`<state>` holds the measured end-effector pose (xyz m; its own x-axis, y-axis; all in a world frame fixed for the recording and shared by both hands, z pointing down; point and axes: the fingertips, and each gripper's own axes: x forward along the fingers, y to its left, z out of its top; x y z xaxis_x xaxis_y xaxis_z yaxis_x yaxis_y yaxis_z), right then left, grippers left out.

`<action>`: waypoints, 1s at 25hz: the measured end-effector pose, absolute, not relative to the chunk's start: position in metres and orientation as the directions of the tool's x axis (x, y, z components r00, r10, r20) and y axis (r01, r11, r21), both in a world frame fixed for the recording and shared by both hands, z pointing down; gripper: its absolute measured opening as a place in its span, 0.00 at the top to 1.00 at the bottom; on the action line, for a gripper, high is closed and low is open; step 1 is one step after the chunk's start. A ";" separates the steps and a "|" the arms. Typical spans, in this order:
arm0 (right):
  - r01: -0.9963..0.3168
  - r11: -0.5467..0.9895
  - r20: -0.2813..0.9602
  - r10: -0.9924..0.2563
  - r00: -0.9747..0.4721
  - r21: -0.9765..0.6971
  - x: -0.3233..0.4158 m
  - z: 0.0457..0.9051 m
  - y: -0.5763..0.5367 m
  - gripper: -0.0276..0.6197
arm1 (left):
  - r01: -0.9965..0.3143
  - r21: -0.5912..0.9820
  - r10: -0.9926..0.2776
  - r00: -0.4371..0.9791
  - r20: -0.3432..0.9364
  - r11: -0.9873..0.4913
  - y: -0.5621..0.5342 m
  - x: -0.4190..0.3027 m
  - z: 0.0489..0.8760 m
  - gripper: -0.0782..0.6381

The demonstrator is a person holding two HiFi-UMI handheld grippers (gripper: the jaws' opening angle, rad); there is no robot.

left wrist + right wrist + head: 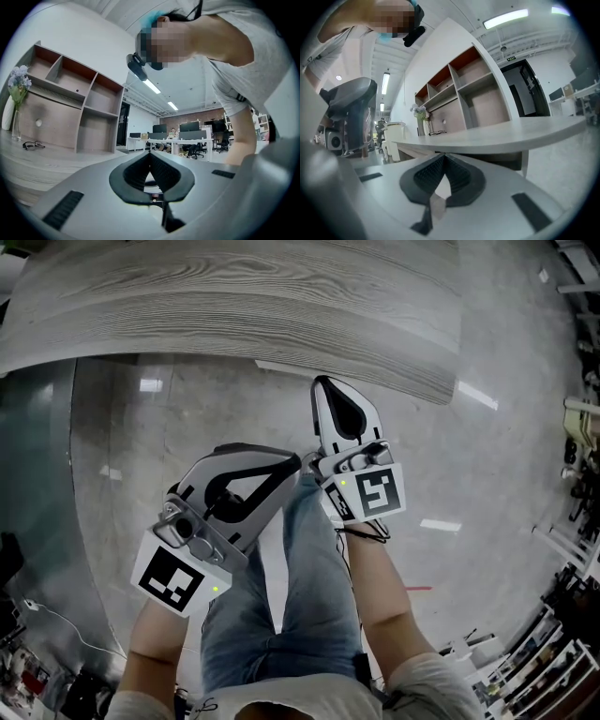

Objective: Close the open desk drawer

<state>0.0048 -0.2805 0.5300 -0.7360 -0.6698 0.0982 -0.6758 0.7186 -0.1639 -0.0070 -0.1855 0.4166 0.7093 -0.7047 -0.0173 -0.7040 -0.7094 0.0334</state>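
bench [234,306] ahead, floor [487,465] below it. right hand-held gripper [324,383] near the bench's near edge, left hand-held gripper [294,463] behind it and to the left. shelf unit [70,103] on the bench, flower vase [17,123] at its left end, maybe glasses [32,145] in front.

Desk [234,306]: pale grey wood-grain top, rounded front edge, level, spans top of your head view, ahead of you. Drawer: you can't make it out; open or closed unclear.
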 end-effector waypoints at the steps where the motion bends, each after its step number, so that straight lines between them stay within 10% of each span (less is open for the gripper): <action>1: -0.676 0.720 0.095 -0.670 -0.736 -0.160 0.005 0.524 -0.279 0.95 | -0.702 0.031 -0.703 0.711 -0.020 -0.711 -0.185 -0.007 0.413 0.88; 25: -0.626 0.776 0.004 -0.628 -0.778 -0.072 0.016 0.282 -0.158 0.95 | -0.701 -0.064 -0.700 0.713 -0.034 -0.711 -0.117 -0.007 0.266 0.88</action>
<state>0.0165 -0.1576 0.2817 -0.7783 -0.6278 0.0038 -0.6264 0.7762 -0.0717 -0.0073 -0.1169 0.2663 0.7131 -0.7002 -0.0342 -0.7008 -0.7105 -0.0636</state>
